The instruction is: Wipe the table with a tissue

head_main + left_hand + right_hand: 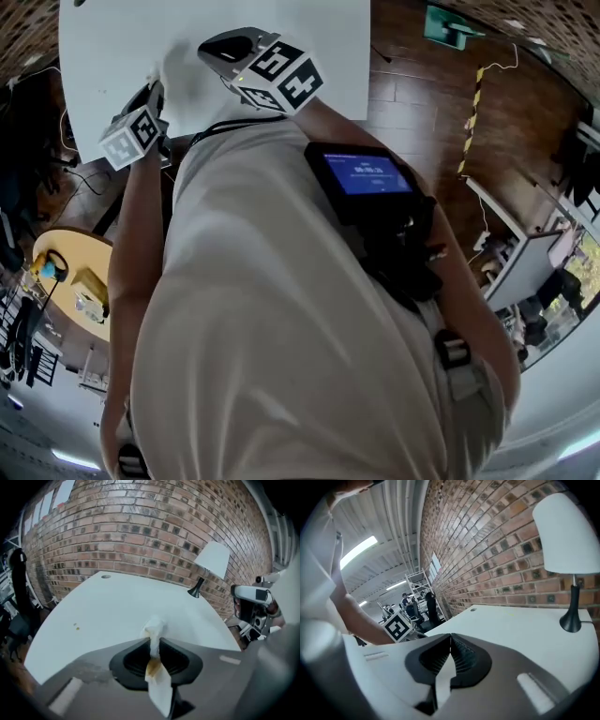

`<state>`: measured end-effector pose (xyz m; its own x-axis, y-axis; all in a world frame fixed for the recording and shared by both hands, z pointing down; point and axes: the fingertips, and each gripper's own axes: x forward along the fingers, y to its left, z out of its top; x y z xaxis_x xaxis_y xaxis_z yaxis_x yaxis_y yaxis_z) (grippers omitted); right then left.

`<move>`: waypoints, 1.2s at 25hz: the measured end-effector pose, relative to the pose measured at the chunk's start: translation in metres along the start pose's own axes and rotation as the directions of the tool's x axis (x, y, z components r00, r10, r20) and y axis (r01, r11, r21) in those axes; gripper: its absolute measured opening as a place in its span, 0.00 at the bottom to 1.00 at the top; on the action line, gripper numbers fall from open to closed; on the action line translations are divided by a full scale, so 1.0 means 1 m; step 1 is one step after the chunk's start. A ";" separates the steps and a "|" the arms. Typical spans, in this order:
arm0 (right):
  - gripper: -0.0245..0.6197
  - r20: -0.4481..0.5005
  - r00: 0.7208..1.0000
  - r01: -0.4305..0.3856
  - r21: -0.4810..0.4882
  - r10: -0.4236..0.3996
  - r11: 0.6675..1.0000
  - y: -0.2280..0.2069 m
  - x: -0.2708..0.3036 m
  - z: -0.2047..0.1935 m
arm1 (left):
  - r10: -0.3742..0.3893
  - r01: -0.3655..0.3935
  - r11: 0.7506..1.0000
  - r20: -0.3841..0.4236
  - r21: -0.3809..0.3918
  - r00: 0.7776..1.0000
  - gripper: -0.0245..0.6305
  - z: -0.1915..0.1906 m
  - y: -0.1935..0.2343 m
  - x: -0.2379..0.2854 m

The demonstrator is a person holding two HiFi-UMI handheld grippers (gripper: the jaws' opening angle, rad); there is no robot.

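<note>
Lower centre, the left gripper point(153, 644) pinches a soft, light, stained tissue point(154, 626) at its crumpled middle above the white worktop point(112, 606); it probably tears easily. The right gripper point(450, 641) is closed and empty.

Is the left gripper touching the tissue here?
Touching. The left gripper view shows the left gripper pinching the tissue between its closed jaws.

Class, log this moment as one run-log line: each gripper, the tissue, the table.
left gripper: shut on stained tissue | right gripper: shut, empty | table: white, small specks on it
</note>
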<state>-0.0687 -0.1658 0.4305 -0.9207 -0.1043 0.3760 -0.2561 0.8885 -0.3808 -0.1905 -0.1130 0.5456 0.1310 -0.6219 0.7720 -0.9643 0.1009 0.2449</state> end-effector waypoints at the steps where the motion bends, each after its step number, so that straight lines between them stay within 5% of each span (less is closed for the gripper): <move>1: 0.05 -0.009 1.000 -0.015 -0.030 0.014 0.999 0.004 0.004 0.003 | 0.020 -0.020 1.000 0.005 -0.001 1.000 0.14 0.000 0.004 -0.007; 9: 0.05 -0.036 0.996 -0.086 -0.102 0.083 0.991 0.024 0.017 0.021 | 0.085 -0.083 0.996 0.061 -0.037 0.995 0.14 -0.001 0.028 -0.035; 15: 0.05 -0.092 0.995 -0.035 -0.087 0.027 0.996 0.012 0.023 0.016 | -0.027 0.027 1.000 0.039 0.000 0.999 0.14 -0.011 0.018 -0.008; 21: 0.05 -0.115 0.993 0.013 -0.041 -0.018 0.999 0.037 0.081 0.009 | -0.070 0.069 0.997 0.034 0.026 0.997 0.14 -0.009 0.093 -0.015; 26: 0.05 -0.126 0.989 0.073 -0.017 -0.074 0.997 0.043 0.100 0.005 | -0.035 0.034 0.999 0.089 0.018 0.995 0.14 0.003 0.152 -0.018; 30: 0.05 -0.121 0.987 0.110 0.001 -0.109 0.994 0.053 0.120 0.006 | 0.003 -0.015 0.994 0.106 0.111 0.994 0.14 0.020 0.202 -0.019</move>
<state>-0.1944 -0.1334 0.4504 -0.8450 -0.1453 0.5147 -0.3559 0.8710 -0.3385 -0.3920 -0.0963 0.5683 0.1027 -0.7005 0.7062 -0.9858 0.0233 0.1664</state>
